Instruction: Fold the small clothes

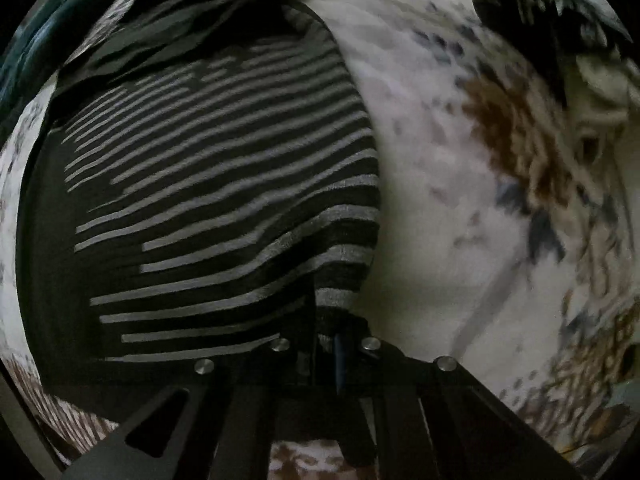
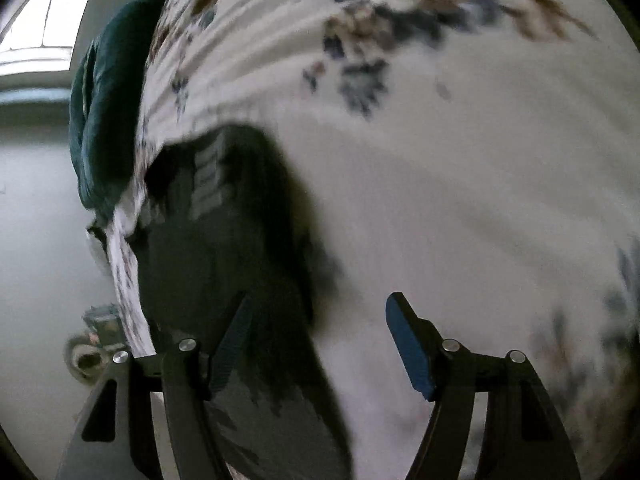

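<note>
On the far left I saw a dark green bundle [image 2: 100, 112] at the edge of the bed, near a bright window [image 2: 44, 20]. Next to it lay the flowery bedsheet [image 1: 432, 160], white with brown and blue blooms.

The striped shirt [image 1: 224, 184], black with grey lines, lay spread on that sheet. My left gripper [image 1: 338, 344] was clamped tight on the near edge of the striped shirt, with the cloth bunched up between its two fingers. In the right wrist view the same shirt [image 2: 224, 248] looked like a dark blurry heap on the left side of the sheet.

My right gripper [image 2: 320, 344] was spread wide and held nothing. Its left finger hung over the dark cloth and its blue pad [image 2: 408, 344] hung over bare sheet. I could not tell if it touched anything, because the picture was smeared.

I think the job was only partly done. The shirt looked laid out and maybe doubled over on one side, but it was not a neat small square yet. More folds were still to come, I guessed.

I could not read any words, tags or brand names anywhere. It was too dark and too blurry.
</note>
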### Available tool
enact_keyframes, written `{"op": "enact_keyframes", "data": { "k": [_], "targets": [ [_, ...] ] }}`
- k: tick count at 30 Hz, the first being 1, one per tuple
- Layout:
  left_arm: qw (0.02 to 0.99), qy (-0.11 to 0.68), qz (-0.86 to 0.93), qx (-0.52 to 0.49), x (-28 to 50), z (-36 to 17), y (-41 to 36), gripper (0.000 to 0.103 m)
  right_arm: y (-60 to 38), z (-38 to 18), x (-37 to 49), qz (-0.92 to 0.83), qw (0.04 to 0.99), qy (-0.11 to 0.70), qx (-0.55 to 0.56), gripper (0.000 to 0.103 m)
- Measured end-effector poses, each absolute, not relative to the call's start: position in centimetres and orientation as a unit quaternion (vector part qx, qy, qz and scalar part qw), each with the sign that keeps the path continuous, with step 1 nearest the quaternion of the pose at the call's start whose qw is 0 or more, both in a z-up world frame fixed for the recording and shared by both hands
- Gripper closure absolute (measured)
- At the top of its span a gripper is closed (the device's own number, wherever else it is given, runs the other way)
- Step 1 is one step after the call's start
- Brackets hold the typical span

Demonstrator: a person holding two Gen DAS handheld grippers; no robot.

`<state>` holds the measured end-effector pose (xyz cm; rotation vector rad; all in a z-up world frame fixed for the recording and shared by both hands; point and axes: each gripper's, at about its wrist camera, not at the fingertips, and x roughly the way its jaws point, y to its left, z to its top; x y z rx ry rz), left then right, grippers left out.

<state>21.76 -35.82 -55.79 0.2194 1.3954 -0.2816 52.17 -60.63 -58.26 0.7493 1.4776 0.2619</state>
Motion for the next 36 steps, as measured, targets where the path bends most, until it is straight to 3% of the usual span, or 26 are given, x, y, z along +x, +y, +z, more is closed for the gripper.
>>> {"op": "enact_keyframes", "data": {
  "k": [4,5,7,8,9,18,25,32,36],
  "targets": [
    [0.770,0.623,-0.123,0.064,22.2,-52.7,-34.0,0.099,-59.4,-61.3,57.9,0.123,0.654,0.653,0.361,0.032],
    [0.775,0.618,-0.120,0.058,22.5,-51.8,-33.3,0.099,-58.8,-62.1,58.9,0.134,0.641,0.656,0.375,0.036],
    [0.784,0.608,-0.113,0.049,22.4,-50.3,-32.2,0.099,-57.3,-63.3,60.0,0.147,0.624,0.660,0.391,0.055],
    [0.789,0.604,-0.107,0.041,22.6,-49.4,-31.0,0.099,-56.3,-63.3,60.5,0.150,0.628,0.663,0.378,0.087],
    [0.792,0.601,-0.103,0.032,22.7,-48.7,-30.2,0.099,-55.5,-63.0,60.6,0.139,0.637,0.666,0.363,0.097],
    [0.820,0.567,-0.032,-0.068,22.8,-42.8,-19.6,0.099,-48.7,-51.2,63.9,0.141,0.698,0.655,0.254,0.098],
    [0.801,0.560,0.020,-0.211,21.6,-43.2,-7.9,0.099,-35.1,-42.3,67.5,0.158,0.722,0.660,0.136,0.098],
    [0.749,0.569,0.060,-0.334,19.8,-49.1,2.5,0.099,-16.2,-42.9,69.7,0.165,0.724,0.668,0.048,0.098],
    [0.744,0.570,0.065,-0.344,19.4,-51.2,5.6,0.100,-8.7,-46.2,69.5,0.148,0.718,0.680,0.012,0.098]
  ]
}}
